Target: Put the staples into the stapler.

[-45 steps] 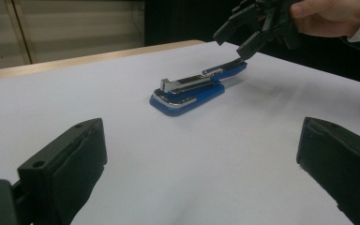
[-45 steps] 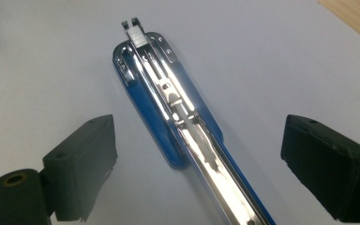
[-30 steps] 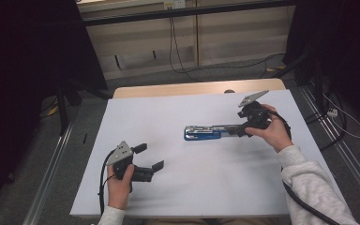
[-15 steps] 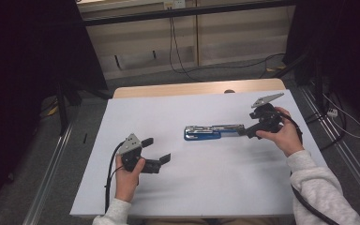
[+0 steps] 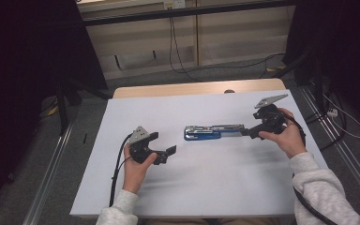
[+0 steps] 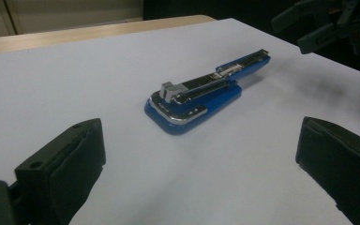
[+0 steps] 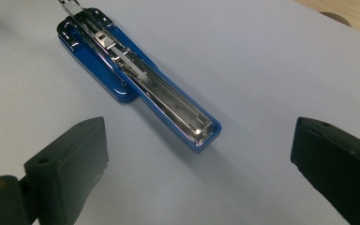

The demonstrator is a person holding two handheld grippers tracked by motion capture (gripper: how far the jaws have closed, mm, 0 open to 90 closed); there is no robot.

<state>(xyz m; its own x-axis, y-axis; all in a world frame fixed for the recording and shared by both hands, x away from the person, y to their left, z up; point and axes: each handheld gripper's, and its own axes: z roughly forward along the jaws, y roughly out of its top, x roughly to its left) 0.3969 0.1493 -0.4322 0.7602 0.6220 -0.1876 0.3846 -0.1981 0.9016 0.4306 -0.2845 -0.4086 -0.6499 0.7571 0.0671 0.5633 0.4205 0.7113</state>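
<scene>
A blue stapler with a chrome top lies flat on the white table sheet, lengthwise left to right. My left gripper is open, a short way left of the stapler and aimed at it. In the left gripper view the stapler lies ahead of my open left gripper, with nothing between the jaws. My right gripper is open just off the stapler's right end. In the right gripper view the stapler shows its metal channel, its near end just ahead of my right gripper.
A strip of bare wooden tabletop with a small round hole runs along the back. Metal rails flank the table on the floor, and cables lie behind it. The right gripper shows far off in the left gripper view.
My left gripper has moved forward and right, closer to the stapler. My right gripper has drawn back to the right, off the stapler's end. The stapler has not moved.
</scene>
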